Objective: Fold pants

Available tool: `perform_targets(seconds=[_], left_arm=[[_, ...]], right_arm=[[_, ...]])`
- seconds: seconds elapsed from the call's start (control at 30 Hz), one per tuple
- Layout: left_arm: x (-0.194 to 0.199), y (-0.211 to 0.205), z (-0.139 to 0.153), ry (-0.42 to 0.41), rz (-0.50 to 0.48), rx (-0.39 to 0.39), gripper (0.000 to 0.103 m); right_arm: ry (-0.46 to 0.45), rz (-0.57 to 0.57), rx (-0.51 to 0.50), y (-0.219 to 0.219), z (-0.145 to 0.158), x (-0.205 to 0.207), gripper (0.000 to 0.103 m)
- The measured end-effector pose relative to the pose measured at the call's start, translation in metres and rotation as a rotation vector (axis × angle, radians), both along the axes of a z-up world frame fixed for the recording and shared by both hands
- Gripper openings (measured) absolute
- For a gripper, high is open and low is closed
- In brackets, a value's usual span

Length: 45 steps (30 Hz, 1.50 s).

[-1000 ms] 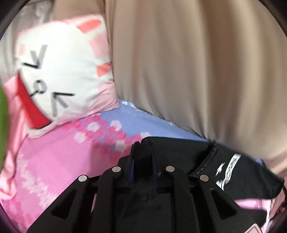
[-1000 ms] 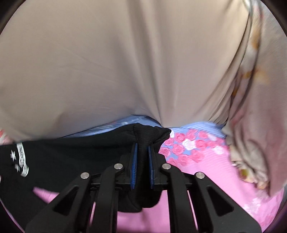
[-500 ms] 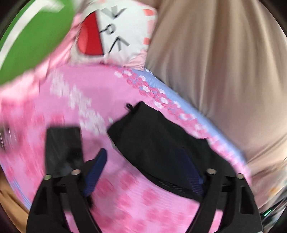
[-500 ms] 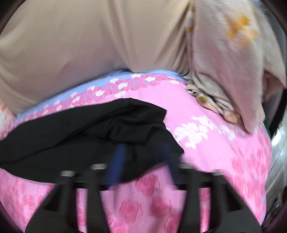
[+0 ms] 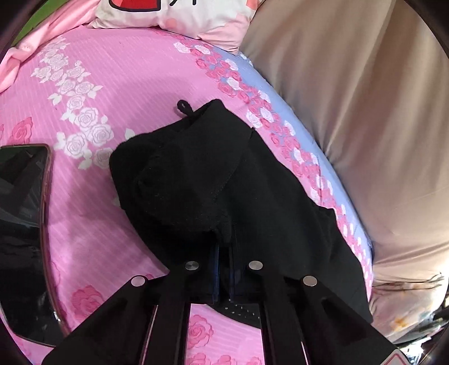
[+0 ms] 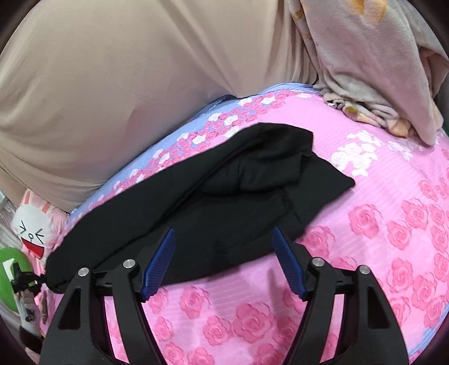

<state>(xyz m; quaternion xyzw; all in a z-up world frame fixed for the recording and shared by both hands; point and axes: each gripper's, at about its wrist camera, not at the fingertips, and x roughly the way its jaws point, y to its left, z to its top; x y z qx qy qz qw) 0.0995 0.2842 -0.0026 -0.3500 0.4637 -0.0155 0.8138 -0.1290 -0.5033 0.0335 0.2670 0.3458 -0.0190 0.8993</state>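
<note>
We saw the black pants [image 5: 224, 179] lying in a soft, bunched fold on the bed sheet [image 5: 118, 92], a pink striped cotton printed with pink and white roses and edged along its far side with a pale blue band. The cloth was matte and thick, with a stitched seam running across the upper layer and a small loop of cord sticking out at the far end. In the right wrist view the pants [image 6: 213, 196] stretched as a long dark band from near left to far right, one rounded flap doubled back on top.

Our left tool [image 5: 223, 269] had its blue ribbed pads drawn close together, and the near edge of the pants draped over their tips; we judged it clamped on the fabric. Our right tool [image 6: 223, 261] stood with its blue pads wide apart, just over the near edge of the pants and gripping nothing.

A smooth beige curtain [image 6: 126, 84] hung behind the bed. A glossy black phone [image 5: 22, 224] lay on the sheet at the near left, and a white cartoon pillow [image 5: 179, 16] sat at the far end.
</note>
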Motion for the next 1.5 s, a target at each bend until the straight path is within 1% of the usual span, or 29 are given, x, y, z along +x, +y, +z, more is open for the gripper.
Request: perform_targets(seconds=[0.1, 0.2, 0.27, 0.33, 0.37, 0.43, 0.5, 0.53, 0.6, 0.63, 0.7, 0.73, 0.77, 0.8, 0.87, 0.9, 0.93, 0.97, 1.0, 1.03, 1.1, 1.13, 1.2, 1.23, 1.33, 1.37, 1.4, 1.43, 1.5], left_arm=[[-0.006, 0.007, 0.006, -0.006, -0.005, 0.030, 0.002], [-0.007, 0.007, 0.013, -0.009, -0.016, 0.084, 0.002], [-0.005, -0.002, 0.016, -0.006, -0.036, 0.154, 0.002], [-0.001, -0.009, 0.020, -0.004, -0.045, 0.215, 0.002], [0.000, -0.011, 0.023, -0.003, -0.050, 0.239, 0.002], [-0.002, -0.012, 0.031, -0.014, -0.062, 0.268, 0.002], [-0.006, -0.013, 0.036, -0.018, -0.069, 0.302, 0.002], [-0.007, -0.014, 0.037, -0.017, -0.076, 0.327, 0.002], [-0.007, -0.014, 0.032, 0.002, -0.091, 0.374, 0.002], [-0.006, -0.014, 0.027, 0.016, -0.099, 0.385, 0.002], [-0.002, -0.013, 0.016, 0.051, -0.108, 0.393, 0.003], [0.000, -0.013, 0.011, 0.069, -0.108, 0.403, 0.003], [0.001, -0.014, 0.009, 0.074, -0.110, 0.413, 0.003], [0.001, -0.014, 0.009, 0.075, -0.111, 0.417, 0.003], [0.000, -0.013, 0.012, 0.071, -0.109, 0.425, 0.003], [-0.001, -0.013, 0.013, 0.068, -0.110, 0.427, 0.003], [-0.001, -0.013, 0.013, 0.068, -0.110, 0.430, 0.003], [0.000, -0.013, 0.012, 0.072, -0.113, 0.434, 0.003], [0.001, -0.014, 0.012, 0.075, -0.114, 0.440, 0.003], [0.001, -0.014, 0.011, 0.076, -0.115, 0.448, 0.003], [0.000, -0.014, 0.015, 0.069, -0.118, 0.457, 0.003], [-0.002, -0.014, 0.018, 0.062, -0.121, 0.462, 0.003], [-0.004, -0.013, 0.021, 0.056, -0.127, 0.470, 0.003], [-0.005, -0.013, 0.022, 0.056, -0.131, 0.475, 0.004], [-0.005, -0.011, 0.017, 0.061, -0.144, 0.475, 0.005], [-0.005, -0.009, 0.012, 0.069, -0.147, 0.466, 0.005], [-0.004, -0.008, 0.009, 0.074, -0.146, 0.459, 0.005], [-0.004, -0.007, 0.006, 0.079, -0.146, 0.455, 0.005], [-0.002, -0.009, 0.004, 0.085, -0.148, 0.462, 0.005]], right_arm=[[0.016, -0.011, 0.085, -0.013, 0.001, 0.025, 0.069], [0.042, -0.028, 0.211, -0.029, -0.006, 0.066, 0.069], [0.091, -0.076, 0.213, -0.034, -0.016, 0.101, 0.066], [0.145, -0.097, 0.141, -0.032, -0.019, 0.125, 0.006], [0.114, -0.100, 0.141, -0.032, -0.011, 0.126, 0.006], [-0.070, -0.069, 0.148, -0.027, 0.028, 0.105, 0.006], [-0.209, -0.018, 0.082, -0.017, 0.062, 0.070, 0.006], [-0.219, -0.002, 0.006, -0.012, 0.068, 0.053, 0.006], [-0.105, 0.010, -0.090, -0.013, 0.047, 0.047, 0.007], [0.018, 0.021, -0.095, -0.021, 0.017, 0.051, 0.007], [0.150, 0.015, -0.044, -0.032, -0.023, 0.052, 0.008], [0.151, 0.024, -0.015, -0.034, -0.034, 0.048, 0.009], [0.130, 0.023, -0.019, -0.034, -0.033, 0.045, 0.010], [0.119, 0.021, -0.023, -0.034, -0.030, 0.043, 0.017], [0.101, 0.012, 0.002, -0.036, -0.025, 0.042, 0.039], [0.091, 0.004, 0.009, -0.036, -0.022, 0.041, 0.057], [0.082, -0.019, 0.004, -0.037, -0.021, 0.040, 0.057], [0.083, -0.035, -0.004, -0.038, -0.021, 0.044, 0.056], [0.096, -0.057, -0.021, -0.040, -0.021, 0.048, 0.030], [0.094, -0.075, -0.036, -0.043, -0.018, 0.050, 0.016], [-0.018, -0.067, -0.032, -0.045, 0.000, 0.041, 0.009], [-0.130, -0.040, -0.036, -0.041, 0.018, 0.028, 0.009], [-0.289, 0.025, -0.062, -0.034, 0.039, 0.010, 0.009], [-0.286, 0.039, -0.096, -0.033, 0.039, 0.006, 0.009], [-0.005, 0.011, -0.101, -0.055, -0.011, 0.022, 0.010], [0.086, 0.000, -0.067, -0.064, -0.031, 0.026, 0.011], [0.143, -0.001, -0.017, -0.071, -0.047, 0.025, 0.015], [0.127, -0.023, 0.016, -0.076, -0.051, 0.019, 0.020], [0.107, -0.045, 0.012, -0.078, -0.042, 0.015, 0.029]])
